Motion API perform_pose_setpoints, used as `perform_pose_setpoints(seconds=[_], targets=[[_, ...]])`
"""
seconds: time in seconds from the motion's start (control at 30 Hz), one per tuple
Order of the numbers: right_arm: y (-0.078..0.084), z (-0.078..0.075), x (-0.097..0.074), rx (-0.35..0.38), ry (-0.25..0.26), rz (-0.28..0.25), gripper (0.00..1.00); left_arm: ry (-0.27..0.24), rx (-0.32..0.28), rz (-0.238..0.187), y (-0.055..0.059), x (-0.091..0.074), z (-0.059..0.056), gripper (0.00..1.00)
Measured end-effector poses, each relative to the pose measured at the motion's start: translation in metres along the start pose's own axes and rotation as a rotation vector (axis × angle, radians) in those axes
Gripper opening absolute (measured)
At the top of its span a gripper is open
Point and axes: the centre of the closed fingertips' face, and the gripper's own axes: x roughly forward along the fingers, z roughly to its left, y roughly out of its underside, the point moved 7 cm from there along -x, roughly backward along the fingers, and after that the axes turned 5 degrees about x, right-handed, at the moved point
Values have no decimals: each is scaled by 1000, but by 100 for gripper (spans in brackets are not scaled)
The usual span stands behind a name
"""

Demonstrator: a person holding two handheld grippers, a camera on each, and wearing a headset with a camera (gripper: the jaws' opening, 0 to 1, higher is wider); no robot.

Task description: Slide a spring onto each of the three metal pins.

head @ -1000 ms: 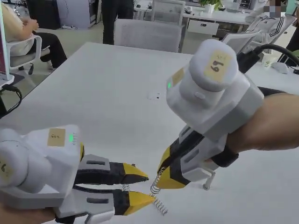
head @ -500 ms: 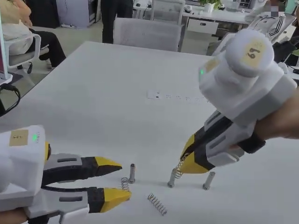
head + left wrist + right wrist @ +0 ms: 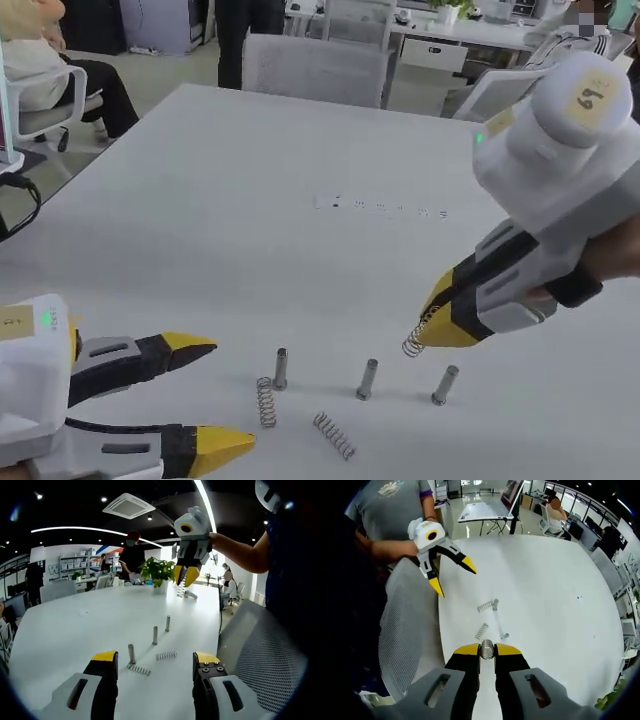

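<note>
The right gripper (image 3: pixel 432 330) has its jaws pressed together on the first spring (image 3: pixel 487 649), which sticks out of the yellow tips above the white table (image 3: pixel 250 200), over the gap between the middle pin (image 3: pixel 367 379) and the right pin (image 3: pixel 444 384). The left pin (image 3: pixel 280 368) is bare too, so I judge that no pin is served yet. A second spring (image 3: pixel 265 401) is just beside the left pin, and a third spring (image 3: pixel 333 436) lies in front of the middle pin. The left gripper (image 3: pixel 215 392) is spread wide and holds nothing. The next move calls for lining the coil's open end with a pin top, lowering it straight, then opening the jaws.
</note>
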Motion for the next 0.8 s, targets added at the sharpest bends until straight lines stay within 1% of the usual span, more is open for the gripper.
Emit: perform_pose_setpoints(seconds=[0.07,0.17,0.2,0.27,0.47,0.57,0.67,0.73,0.8], targets=[[4,-5,-1,10,16,5,8,-14,-3,9,6,0,2,59],[8,-10,-2,23,26,11,8,-23,7,13,11,1,4,61],[10,-12,-2,31,28,15,8,-33,13,15,13,1,5,63],[15,-16,-1,38,39,30,8,-42,23,15,17,2,6,65],[28,-28,2,70,59,68,8,-44,36,13,23,7,6,67],[34,-35,4,95,62,80,8,-45,31,22,26,9,6,68],[42,-42,6,104,78,112,8,-47,35,26,29,10,6,70],[47,-45,9,119,73,130,8,-50,38,28,30,10,7,72],[52,-49,15,119,81,151,8,-52,42,30,31,10,7,72]])
